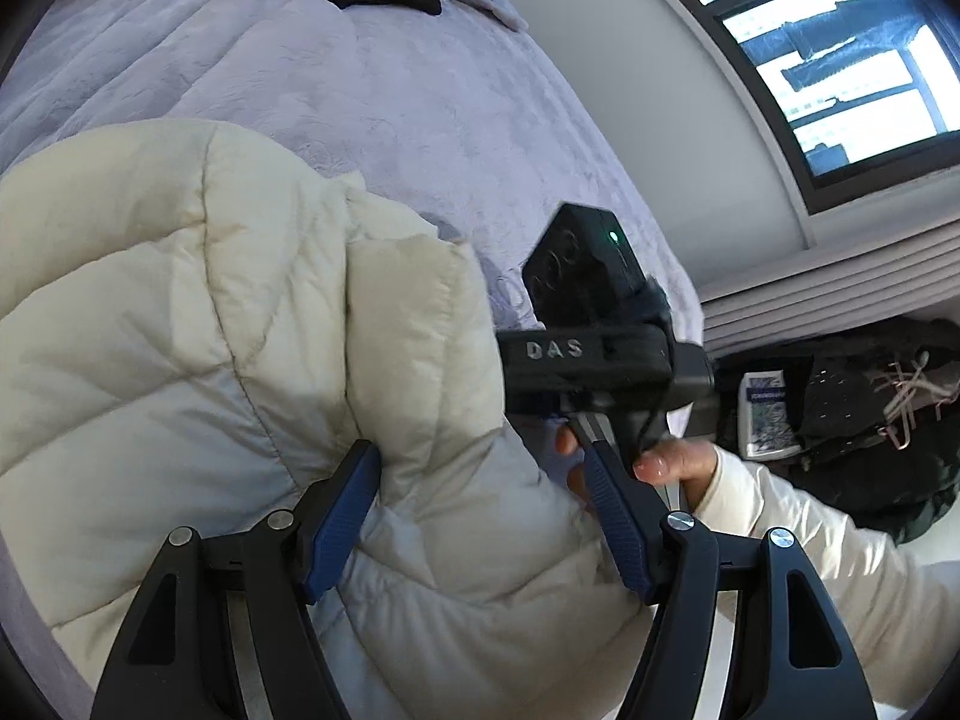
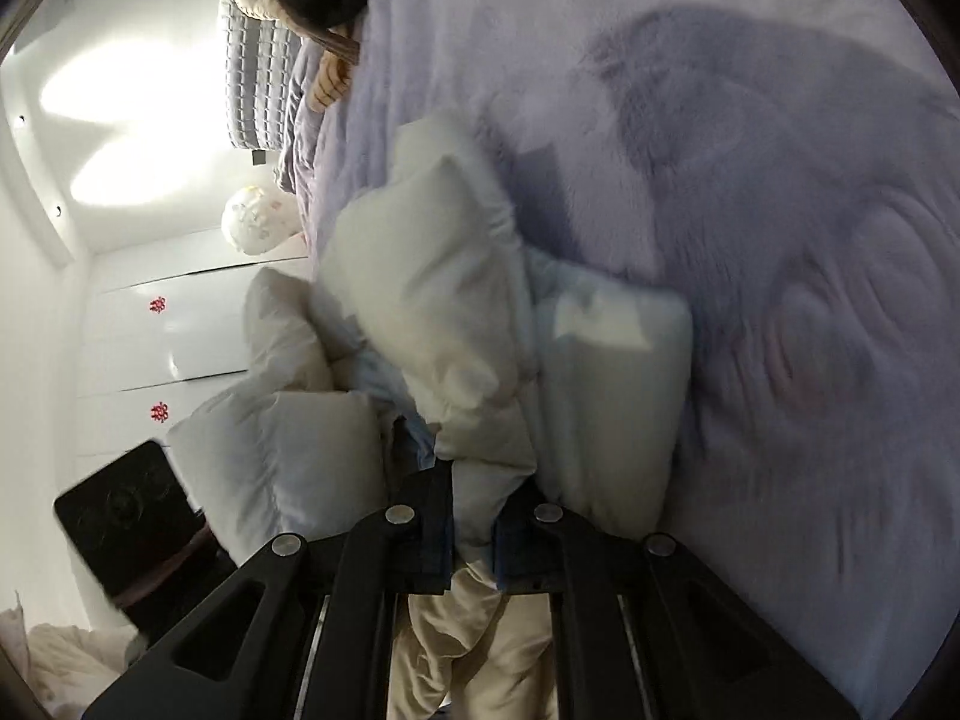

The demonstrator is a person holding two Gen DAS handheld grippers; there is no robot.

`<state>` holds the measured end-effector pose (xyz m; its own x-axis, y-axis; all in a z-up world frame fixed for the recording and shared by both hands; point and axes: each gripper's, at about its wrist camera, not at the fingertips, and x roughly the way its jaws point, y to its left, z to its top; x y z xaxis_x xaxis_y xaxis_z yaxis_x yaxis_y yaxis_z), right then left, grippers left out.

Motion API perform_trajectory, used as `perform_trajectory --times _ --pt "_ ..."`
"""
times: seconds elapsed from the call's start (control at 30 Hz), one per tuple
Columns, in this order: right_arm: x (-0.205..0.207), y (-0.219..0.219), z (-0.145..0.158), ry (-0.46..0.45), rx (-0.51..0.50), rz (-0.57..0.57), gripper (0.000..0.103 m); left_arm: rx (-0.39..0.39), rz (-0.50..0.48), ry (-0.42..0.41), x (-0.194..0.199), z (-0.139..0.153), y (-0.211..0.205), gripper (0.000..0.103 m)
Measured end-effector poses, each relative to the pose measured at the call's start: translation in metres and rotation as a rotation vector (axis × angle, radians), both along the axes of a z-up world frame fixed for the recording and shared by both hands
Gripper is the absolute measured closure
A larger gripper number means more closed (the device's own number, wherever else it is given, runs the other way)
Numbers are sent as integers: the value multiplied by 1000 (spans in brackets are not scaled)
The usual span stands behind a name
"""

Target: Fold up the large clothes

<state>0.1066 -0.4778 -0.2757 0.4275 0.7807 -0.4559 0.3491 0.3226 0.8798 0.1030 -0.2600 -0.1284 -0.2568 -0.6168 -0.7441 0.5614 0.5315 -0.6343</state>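
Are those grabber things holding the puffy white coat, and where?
Yes. The right hand-held gripper is shut on a narrow fold of the white puffer jacket. The left hand-held gripper straddles a thick bunch of it, pads against the fabric.

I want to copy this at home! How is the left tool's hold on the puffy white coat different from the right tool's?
The left tool stands wide around a thick bulge of the puffy white coat. The right tool is pinched shut on a thin fold. Both have blue pads and hold the same coat over the lilac blanket.
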Motion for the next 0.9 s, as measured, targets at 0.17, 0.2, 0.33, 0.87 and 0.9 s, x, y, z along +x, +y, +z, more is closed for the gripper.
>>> perform_trajectory --times 0.17,0.2,0.33,0.87,0.9 --pt "2 -15 7 18 -29 12 92 21 7 -38 -1 -6 -9 33" --pt "-3 -25 18 9 -49 3 83 23 7 -46 -3 -6 -10 33" --pt "-25 -38 56 -34 -106 -39 30 40 -10 -77 -8 -5 -15 33" --pt "1 -8 59 42 -360 191 91 64 14 -128 -4 13 2 33" --pt "-1 -11 52 49 -356 184 91 61 28 -130 -1 18 10 33"
